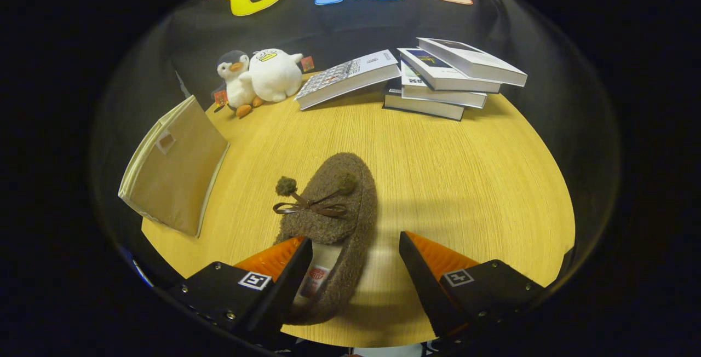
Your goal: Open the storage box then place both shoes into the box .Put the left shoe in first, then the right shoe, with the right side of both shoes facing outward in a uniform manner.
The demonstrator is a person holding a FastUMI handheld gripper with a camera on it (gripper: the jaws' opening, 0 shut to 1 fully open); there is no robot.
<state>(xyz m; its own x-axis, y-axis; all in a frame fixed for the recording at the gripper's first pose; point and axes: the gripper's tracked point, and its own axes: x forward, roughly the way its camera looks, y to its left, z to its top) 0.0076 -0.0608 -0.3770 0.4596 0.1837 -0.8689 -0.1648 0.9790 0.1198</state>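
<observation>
A brown fuzzy shoe (331, 209) with a bow and two pompoms lies on the wooden table (449, 182), toe pointing away from me. Its heel end sits between my fingers, close against the left finger (285, 266), with a gap to the right finger (419, 261). My gripper (355, 250) is open around the heel and presses on nothing. A beige fabric storage box (175, 168) stands to the left of the shoe, its lid closed.
Two plush toys, a penguin (236, 83) and a white bird (274, 74), sit at the back left. An open book (348, 76) and a stack of books (446, 78) lie at the back of the table. Bare wood stretches to the right of the shoe.
</observation>
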